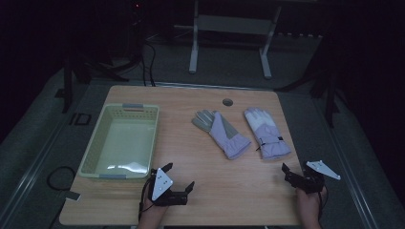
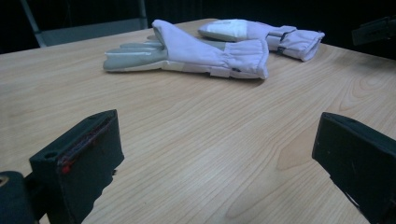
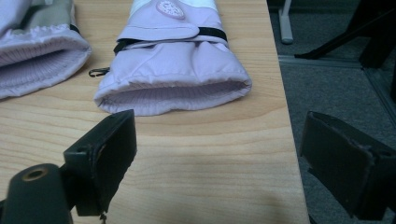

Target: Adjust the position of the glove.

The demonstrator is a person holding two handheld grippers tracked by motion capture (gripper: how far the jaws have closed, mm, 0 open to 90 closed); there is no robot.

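Two grippers, both low in the high view. Left of frame: pale green basket [image 1: 122,139] sits on the table [image 1: 210,191], its near rim just above the left gripper [image 1: 179,177]. Left gripper jaws spread wide, holding nothing, hovering over bare wood near the table's bottom edge. Centre: left glove [image 1: 222,129] lies flat, fingers toward upper left, cuff toward lower right. Just right of it, apart, right glove [image 1: 266,132] lies with its cuff toward the bottom. Open wood between the gloves and the near edge. Lower right: right gripper [image 1: 298,172] also wide, empty, at the table's right edge, below the right glove's cuff [image 3: 173,91], not touching. Floor drops off just right of it.
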